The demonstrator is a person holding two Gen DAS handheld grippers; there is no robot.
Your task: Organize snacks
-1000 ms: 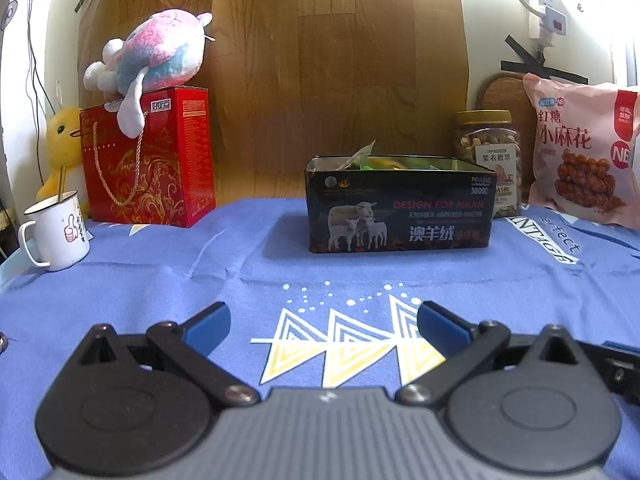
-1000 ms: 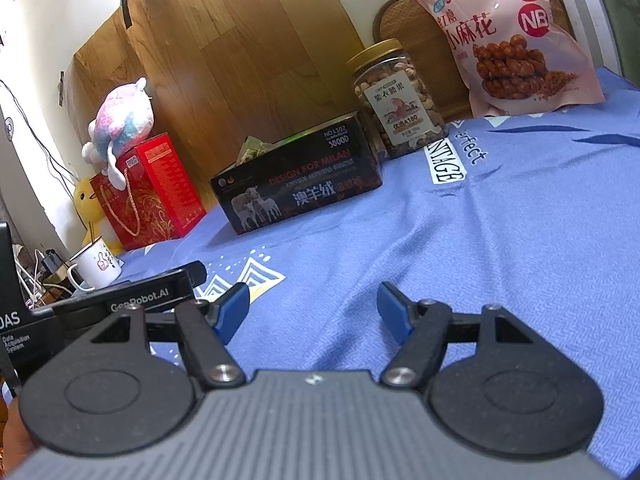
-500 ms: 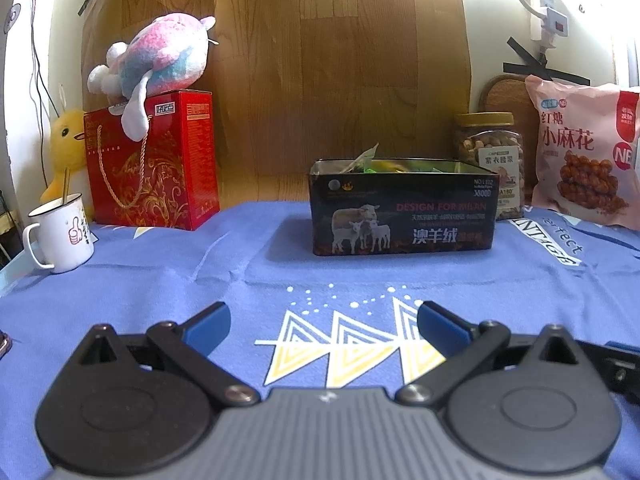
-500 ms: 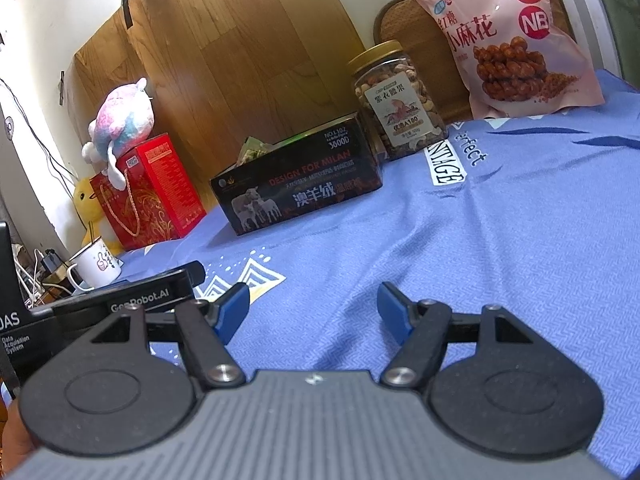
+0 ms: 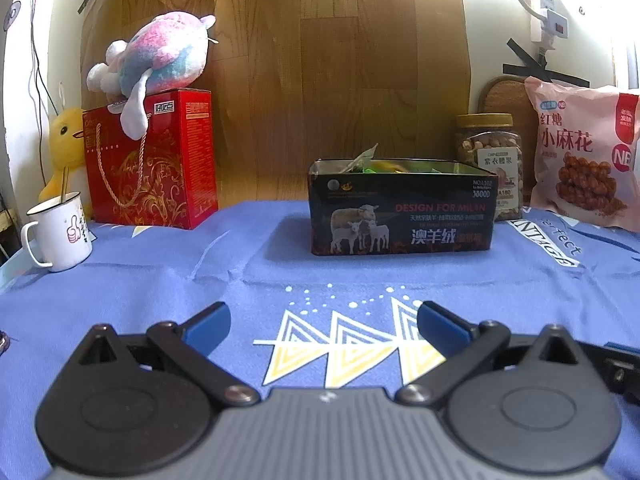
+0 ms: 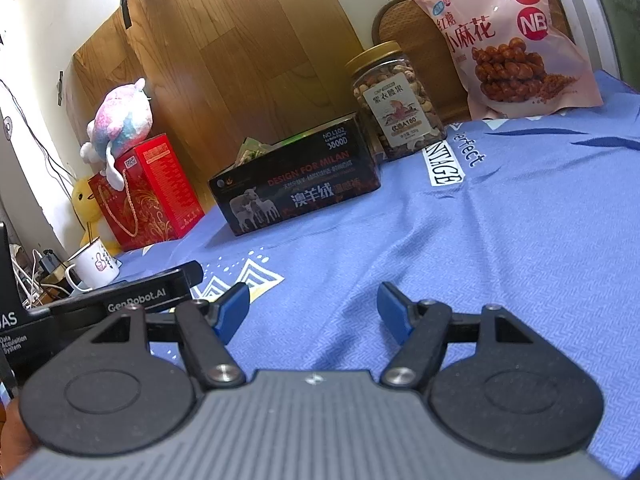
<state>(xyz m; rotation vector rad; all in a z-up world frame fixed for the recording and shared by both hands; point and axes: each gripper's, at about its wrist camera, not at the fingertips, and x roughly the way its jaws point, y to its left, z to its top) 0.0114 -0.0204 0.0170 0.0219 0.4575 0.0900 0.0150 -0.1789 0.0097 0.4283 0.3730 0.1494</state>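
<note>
Snack tin (image 5: 402, 210), lid off, wrappers showing: straight ahead of the left gripper (image 5: 323, 322), well apart. Nut jar (image 5: 490, 164) touching its right end; pink snack bag (image 5: 584, 160) further right. Left gripper and right gripper (image 6: 313, 310): both spread wide, empty, over blue cloth (image 5: 160, 288).

A home: plush toy (image 5: 156, 54), mug (image 5: 60, 232), snacks on a cloth-covered table (image 5: 160, 280).

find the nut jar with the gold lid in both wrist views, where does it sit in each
Left wrist: the nut jar stands right of centre, partly behind the black tin's right end, left of the pink snack bag.
Right wrist: the nut jar is upper centre-right, beside the tin's right end.
Shared landmark: the black tin with sheep on it.
</note>
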